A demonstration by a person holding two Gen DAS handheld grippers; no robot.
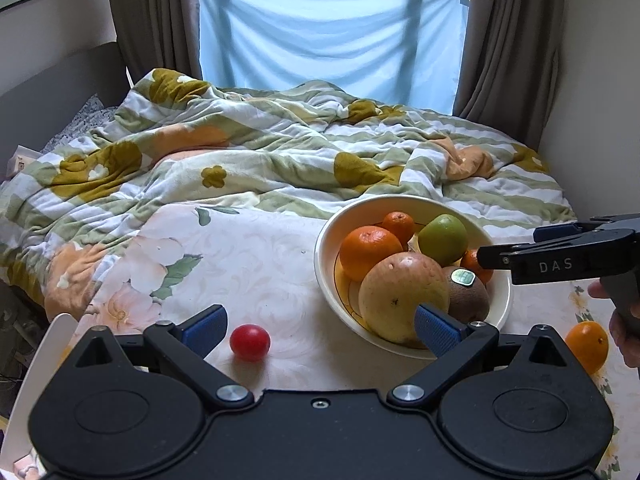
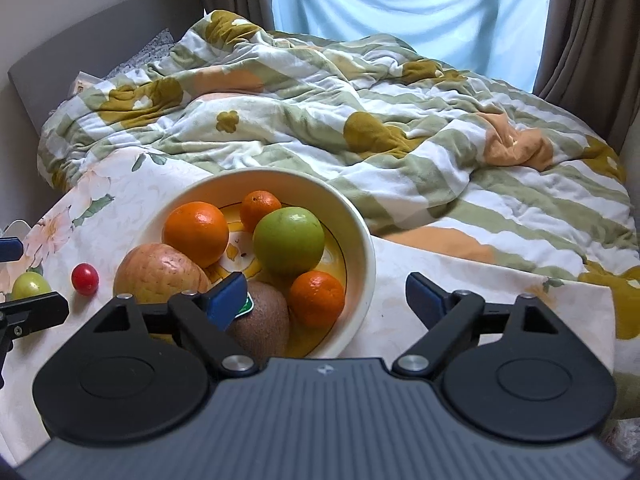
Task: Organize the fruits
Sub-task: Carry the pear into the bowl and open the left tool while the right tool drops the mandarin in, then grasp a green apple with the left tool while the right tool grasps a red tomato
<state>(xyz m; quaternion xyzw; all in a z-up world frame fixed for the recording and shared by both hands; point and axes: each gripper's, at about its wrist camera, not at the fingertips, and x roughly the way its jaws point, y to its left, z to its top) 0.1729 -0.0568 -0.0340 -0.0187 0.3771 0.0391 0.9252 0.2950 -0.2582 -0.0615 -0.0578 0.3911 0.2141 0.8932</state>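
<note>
A cream bowl on the floral tablecloth holds a large orange, a green apple, two mandarins, a kiwi with a sticker and a big yellow-pink apple. My right gripper hangs open over the bowl's near rim, its left finger above the kiwi; the pads touch nothing. My left gripper is open and empty above the cloth. A small red fruit lies just inside its left finger. The big apple sits behind its right finger.
An orange lies on the cloth right of the bowl, near a person's hand. A small green fruit lies left of the red fruit. A bed with a rumpled quilt starts just behind the table.
</note>
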